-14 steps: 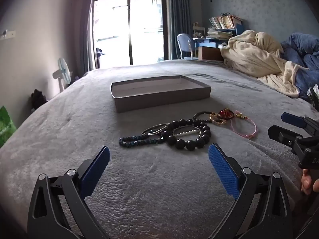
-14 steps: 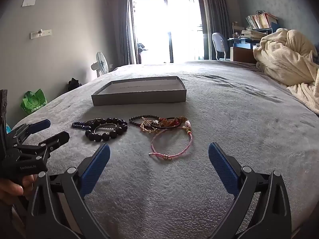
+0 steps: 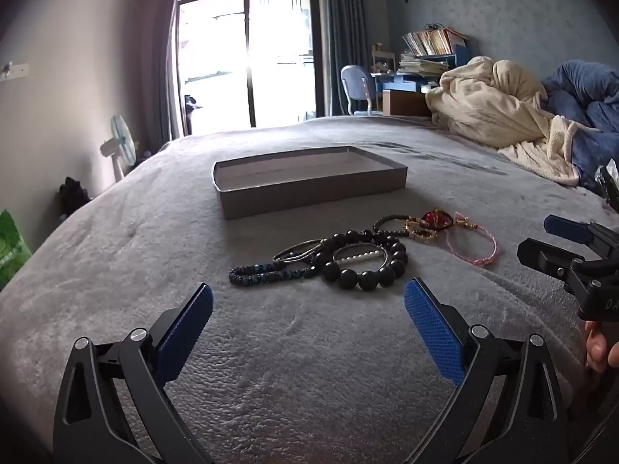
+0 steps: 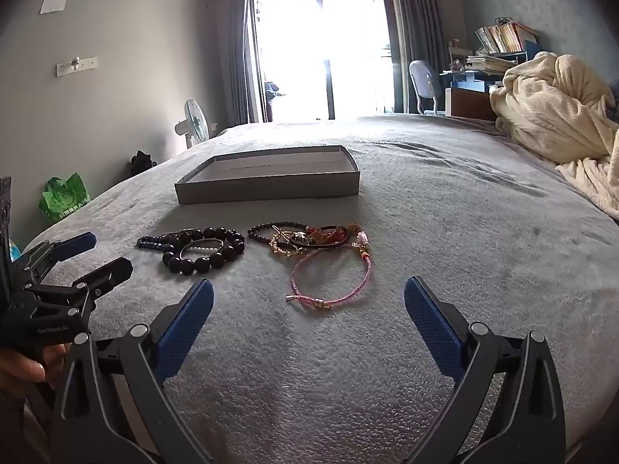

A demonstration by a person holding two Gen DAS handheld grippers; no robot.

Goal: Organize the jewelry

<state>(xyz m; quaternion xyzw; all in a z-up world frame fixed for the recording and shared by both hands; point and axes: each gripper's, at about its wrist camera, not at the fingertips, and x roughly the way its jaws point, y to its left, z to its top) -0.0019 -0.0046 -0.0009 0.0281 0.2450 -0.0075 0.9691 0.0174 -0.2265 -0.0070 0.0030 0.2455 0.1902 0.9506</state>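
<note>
Several bracelets lie in a cluster on the grey bed. A black bead bracelet (image 3: 363, 266) (image 4: 205, 249) overlaps a dark blue bead strand (image 3: 263, 273). A pink cord bracelet (image 3: 474, 245) (image 4: 332, 278) lies to their right, beside a red and gold tangle (image 3: 427, 224) (image 4: 313, 237). A shallow grey box (image 3: 309, 179) (image 4: 267, 181) stands behind them, its inside showing nothing. My left gripper (image 3: 309, 309) is open and empty, short of the beads. My right gripper (image 4: 309, 305) is open and empty, just short of the pink bracelet; it also shows in the left wrist view (image 3: 541, 243).
A cream blanket (image 3: 499, 112) and a blue duvet (image 3: 588, 92) are piled at the bed's far right. A fan (image 3: 120, 143) and a green bag (image 4: 64, 195) stand on the floor to the left. A desk with books (image 3: 429, 58) is beyond the bed.
Both views have barely shifted. The grippers stay open and the jewelry has not moved.
</note>
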